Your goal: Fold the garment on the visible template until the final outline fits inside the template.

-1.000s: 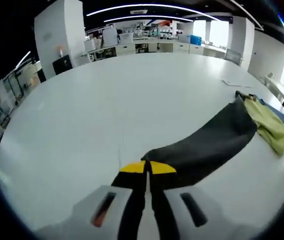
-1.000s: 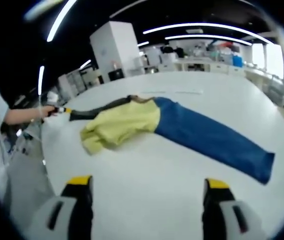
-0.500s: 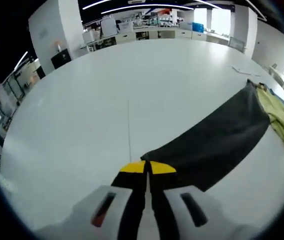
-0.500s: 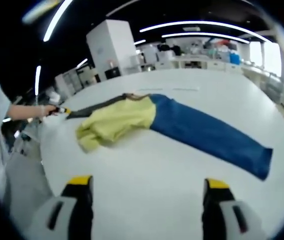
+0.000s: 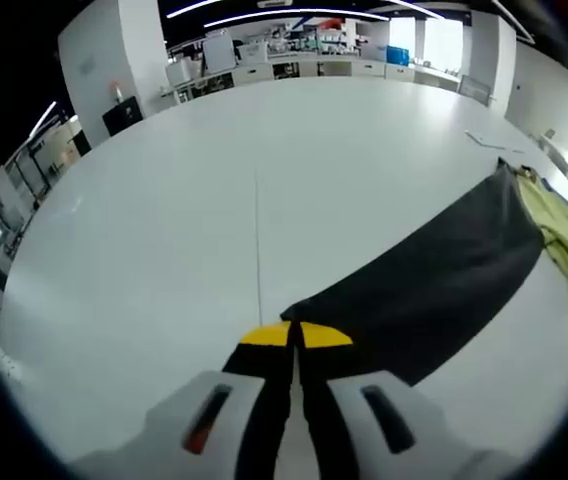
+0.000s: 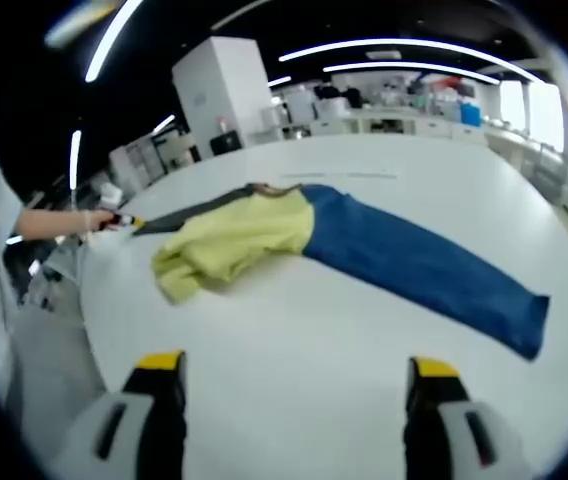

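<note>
The garment lies stretched across the white table (image 5: pixel 144 200). It has a black sleeve (image 5: pixel 434 280), a bunched yellow middle (image 6: pixel 234 240) and a long blue sleeve (image 6: pixel 414 265). My left gripper (image 5: pixel 294 335) is shut on the cuff end of the black sleeve, low over the table. In the right gripper view the left gripper (image 6: pixel 124 221) shows far left, in a person's hand (image 6: pixel 54 225), at the tip of the black sleeve (image 6: pixel 189 212). My right gripper (image 6: pixel 294 375) is open, hovering over bare table short of the garment. A thin template line (image 5: pixel 257 240) runs away from the left gripper.
The table's left edge (image 6: pixel 89 320) drops off to the floor beside the right gripper. A white pillar (image 6: pixel 219 95) and benches with lab gear (image 6: pixel 404 100) stand beyond the far edge. Faint marks (image 5: pixel 484 140) lie on the table near the garment's collar.
The left gripper has drawn the black sleeve out, so it lies straighter and longer than a second ago. The right gripper has barely shifted and stays open.
</note>
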Action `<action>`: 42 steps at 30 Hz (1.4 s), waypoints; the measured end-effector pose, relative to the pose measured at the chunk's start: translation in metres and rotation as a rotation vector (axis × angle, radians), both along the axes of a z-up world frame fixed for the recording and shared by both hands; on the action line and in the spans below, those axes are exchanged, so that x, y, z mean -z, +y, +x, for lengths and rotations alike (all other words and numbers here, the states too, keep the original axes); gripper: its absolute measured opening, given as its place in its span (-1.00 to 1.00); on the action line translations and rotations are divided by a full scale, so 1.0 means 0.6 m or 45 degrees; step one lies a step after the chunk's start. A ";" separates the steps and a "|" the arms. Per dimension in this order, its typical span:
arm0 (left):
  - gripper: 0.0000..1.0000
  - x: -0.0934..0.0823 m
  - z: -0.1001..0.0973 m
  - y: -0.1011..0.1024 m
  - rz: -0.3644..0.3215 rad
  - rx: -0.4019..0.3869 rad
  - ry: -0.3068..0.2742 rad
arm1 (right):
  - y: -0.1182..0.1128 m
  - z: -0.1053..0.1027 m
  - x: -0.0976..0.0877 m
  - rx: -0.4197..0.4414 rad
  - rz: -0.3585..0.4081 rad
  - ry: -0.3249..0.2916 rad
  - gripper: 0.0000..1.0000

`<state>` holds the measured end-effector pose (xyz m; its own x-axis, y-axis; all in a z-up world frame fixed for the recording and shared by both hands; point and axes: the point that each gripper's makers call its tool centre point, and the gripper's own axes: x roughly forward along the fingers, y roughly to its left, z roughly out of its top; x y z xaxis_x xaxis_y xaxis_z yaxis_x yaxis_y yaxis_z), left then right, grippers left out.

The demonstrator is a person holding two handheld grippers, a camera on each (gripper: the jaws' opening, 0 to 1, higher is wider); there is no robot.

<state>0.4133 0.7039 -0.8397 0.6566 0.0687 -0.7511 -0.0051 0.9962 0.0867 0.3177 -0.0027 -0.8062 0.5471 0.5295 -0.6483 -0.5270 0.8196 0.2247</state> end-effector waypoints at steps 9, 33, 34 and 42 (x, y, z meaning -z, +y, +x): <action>-0.93 0.000 0.004 0.002 -0.017 -0.032 -0.053 | 0.003 -0.002 -0.007 -0.010 -0.005 -0.005 0.83; 0.50 -0.174 -0.038 -0.240 -0.248 0.533 -0.471 | 0.031 0.003 -0.045 -0.066 0.028 -0.107 0.83; 0.51 -0.178 -0.043 -0.254 -0.264 0.570 -0.472 | 0.032 0.004 -0.047 -0.070 0.031 -0.114 0.83; 0.57 -0.197 -0.086 -0.331 -0.313 0.727 -0.445 | 0.041 0.003 -0.061 -0.097 0.050 -0.152 0.83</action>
